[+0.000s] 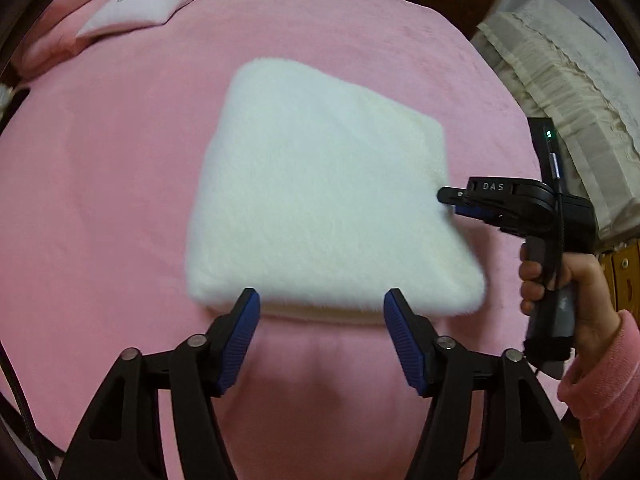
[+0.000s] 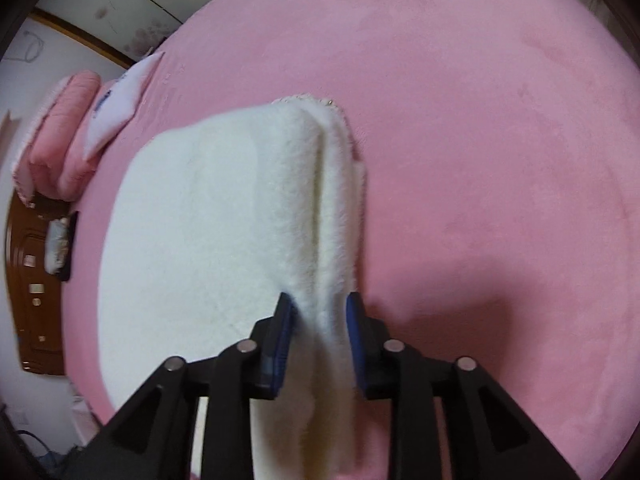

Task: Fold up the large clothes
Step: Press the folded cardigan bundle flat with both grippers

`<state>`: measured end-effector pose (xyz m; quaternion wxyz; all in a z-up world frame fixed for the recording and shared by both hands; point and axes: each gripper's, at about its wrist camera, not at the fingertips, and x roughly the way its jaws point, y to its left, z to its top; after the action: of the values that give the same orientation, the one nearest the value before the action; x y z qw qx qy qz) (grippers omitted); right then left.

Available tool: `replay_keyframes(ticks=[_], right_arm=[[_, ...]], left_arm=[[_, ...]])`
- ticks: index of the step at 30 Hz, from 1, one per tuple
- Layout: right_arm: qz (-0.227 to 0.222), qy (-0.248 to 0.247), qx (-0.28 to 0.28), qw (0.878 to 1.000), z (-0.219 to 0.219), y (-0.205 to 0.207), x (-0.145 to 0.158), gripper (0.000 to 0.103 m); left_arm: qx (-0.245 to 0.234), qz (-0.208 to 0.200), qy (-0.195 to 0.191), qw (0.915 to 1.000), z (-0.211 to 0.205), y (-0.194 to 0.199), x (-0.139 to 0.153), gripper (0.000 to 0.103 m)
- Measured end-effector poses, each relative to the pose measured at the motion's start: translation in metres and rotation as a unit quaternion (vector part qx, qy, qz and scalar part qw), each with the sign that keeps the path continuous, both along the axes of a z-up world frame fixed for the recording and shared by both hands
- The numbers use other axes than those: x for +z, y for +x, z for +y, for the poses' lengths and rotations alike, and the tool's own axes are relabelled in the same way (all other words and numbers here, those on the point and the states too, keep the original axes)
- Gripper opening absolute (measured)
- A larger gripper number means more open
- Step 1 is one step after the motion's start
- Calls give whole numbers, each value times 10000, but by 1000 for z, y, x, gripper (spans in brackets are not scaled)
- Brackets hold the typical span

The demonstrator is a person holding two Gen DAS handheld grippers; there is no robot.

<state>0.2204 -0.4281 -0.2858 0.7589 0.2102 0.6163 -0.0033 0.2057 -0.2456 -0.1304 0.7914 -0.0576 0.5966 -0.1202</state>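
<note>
A white fluffy garment (image 1: 320, 208) lies folded into a thick square on the pink bed (image 1: 120, 208). My left gripper (image 1: 322, 300) is open and empty, its blue pads just short of the garment's near edge. My right gripper (image 1: 450, 200) comes in from the right and is shut on the garment's right edge. In the right wrist view the gripper (image 2: 320, 308) pinches the stacked fluffy layers (image 2: 316, 216) between its blue pads (image 2: 354, 320), with the rest of the garment (image 2: 192, 240) spread to the left.
A pale pillow (image 1: 140, 4) and a rolled pink quilt (image 2: 60, 136) lie at the head of the bed. A brown wooden headboard (image 2: 32, 280) stands behind them. A cream lace-covered piece of furniture (image 1: 560, 92) stands beside the bed on the right.
</note>
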Motion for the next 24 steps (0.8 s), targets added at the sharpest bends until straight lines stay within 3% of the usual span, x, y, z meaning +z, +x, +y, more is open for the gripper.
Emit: replay_keyframes(ticks=[3, 5, 8, 10, 13, 14, 16, 19, 21, 24], right_arm=[[-152, -746, 1, 9971, 13, 1, 24, 28], [-317, -1113, 144, 9932, 25, 0, 42, 28], [-563, -400, 636, 9956, 49, -1, 59, 28], [-570, 334, 995, 9928, 68, -6, 55, 27], [-203, 998, 1447, 9842, 97, -13, 33, 2], [-51, 1074, 1609, 9811, 108, -18, 22, 1], [116, 1008, 1740, 9795, 119, -26, 5, 0], [479, 1059, 1502, 9818, 112, -35, -22, 0], [424, 945, 1284, 9863, 97, -47, -29, 0], [135, 296, 1195, 9923, 74, -68, -26, 0]], left_arm=[[-116, -123, 377, 9991, 4, 12, 6, 66], [-175, -132, 507, 9985, 8, 25, 11, 74], [-136, -150, 580, 9981, 18, 42, 16, 76], [-114, 125, 651, 9977, 13, 54, 11, 77], [110, 953, 571, 9937, 15, 66, -16, 77], [160, 1194, 477, 9916, 17, 66, -28, 76], [197, 1563, 479, 9863, 20, 61, -52, 75], [161, 1774, 918, 9797, 19, 52, -78, 75], [300, 1830, 686, 9803, 25, 46, -85, 75], [460, 1853, 365, 9809, 34, 43, -85, 74]])
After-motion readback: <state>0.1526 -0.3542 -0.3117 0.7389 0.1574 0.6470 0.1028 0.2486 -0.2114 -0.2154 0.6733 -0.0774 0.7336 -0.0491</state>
